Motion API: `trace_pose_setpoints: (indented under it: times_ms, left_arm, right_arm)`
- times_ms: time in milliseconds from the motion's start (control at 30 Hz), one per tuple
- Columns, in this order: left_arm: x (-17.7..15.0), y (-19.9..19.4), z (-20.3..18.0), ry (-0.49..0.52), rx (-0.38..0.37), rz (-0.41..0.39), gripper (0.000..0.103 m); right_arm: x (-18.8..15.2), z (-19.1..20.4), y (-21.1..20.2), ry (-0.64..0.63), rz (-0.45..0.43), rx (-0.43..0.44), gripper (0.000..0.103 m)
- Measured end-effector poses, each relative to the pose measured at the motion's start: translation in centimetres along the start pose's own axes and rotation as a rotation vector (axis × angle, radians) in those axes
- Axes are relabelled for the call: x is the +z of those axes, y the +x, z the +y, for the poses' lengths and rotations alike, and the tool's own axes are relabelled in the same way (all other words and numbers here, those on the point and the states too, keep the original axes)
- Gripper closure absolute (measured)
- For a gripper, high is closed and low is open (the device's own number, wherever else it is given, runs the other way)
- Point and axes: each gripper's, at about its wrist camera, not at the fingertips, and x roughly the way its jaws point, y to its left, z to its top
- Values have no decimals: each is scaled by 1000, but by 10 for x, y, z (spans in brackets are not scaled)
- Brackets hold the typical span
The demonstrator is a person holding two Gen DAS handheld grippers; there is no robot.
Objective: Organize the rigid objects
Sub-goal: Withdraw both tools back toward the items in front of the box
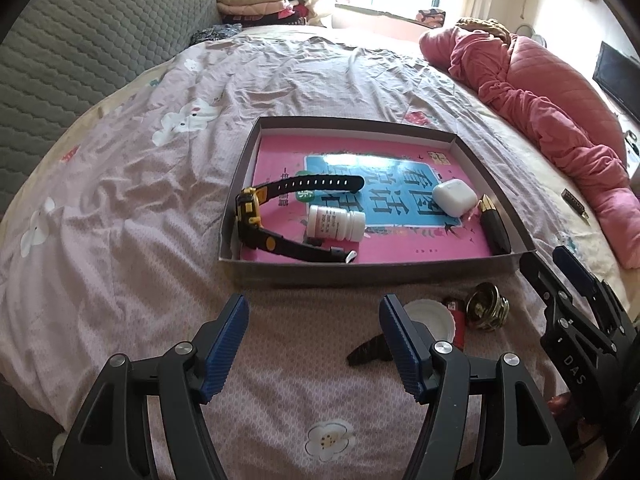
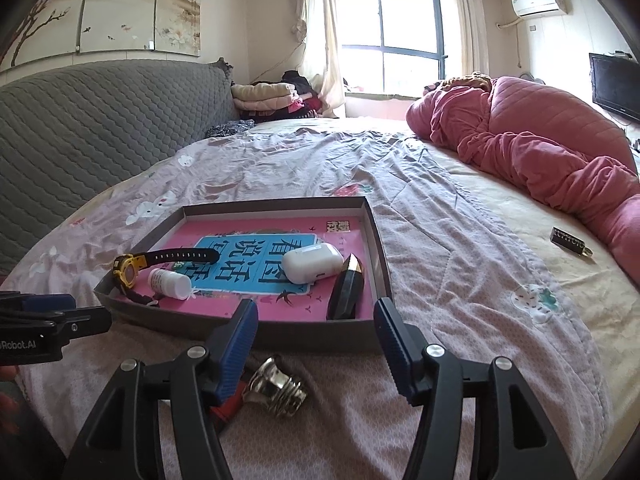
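Both the left gripper (image 1: 312, 344) and right gripper (image 2: 316, 344) are released, holding nothing; at 6 o'clock of the tray (image 1: 360, 270), a red lighter (image 1: 456, 316) lies half-hidden.

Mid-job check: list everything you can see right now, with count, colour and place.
Tray: one, grey, shallow, on the bed.
Book: one, pink and blue, flat in the tray.
Watch: one, black and yellow, tray's left side.
Pill bottle: one, white, on its side in the tray.
Earbud case: one, white, on the book.
Black faceted object: one, gold band, tray's right edge.
Metal bell-shaped piece: one, silvery, on the bed before the tray.
Lighter: one, red, beside it.
White lid: one, beside the lighter.
Small dark bar: one, far right on the bed.
Pink quilt: one, bunched at right.
Left gripper: blue fingers, open, empty.
Right gripper: open, empty.
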Motion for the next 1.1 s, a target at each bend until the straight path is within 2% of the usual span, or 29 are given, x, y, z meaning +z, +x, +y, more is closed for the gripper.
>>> trace_pose_setpoints:
  times_ms: [533,1100]
  left_arm:
    - [-21,-11,5,7,-22,-5,34]
    - [-34,-17,7,13,-42,-2,34]
  right_arm:
    - [-15,10,-27,-32,27,-3,43]
    - [-25,21,-38,-49,51,16,43]
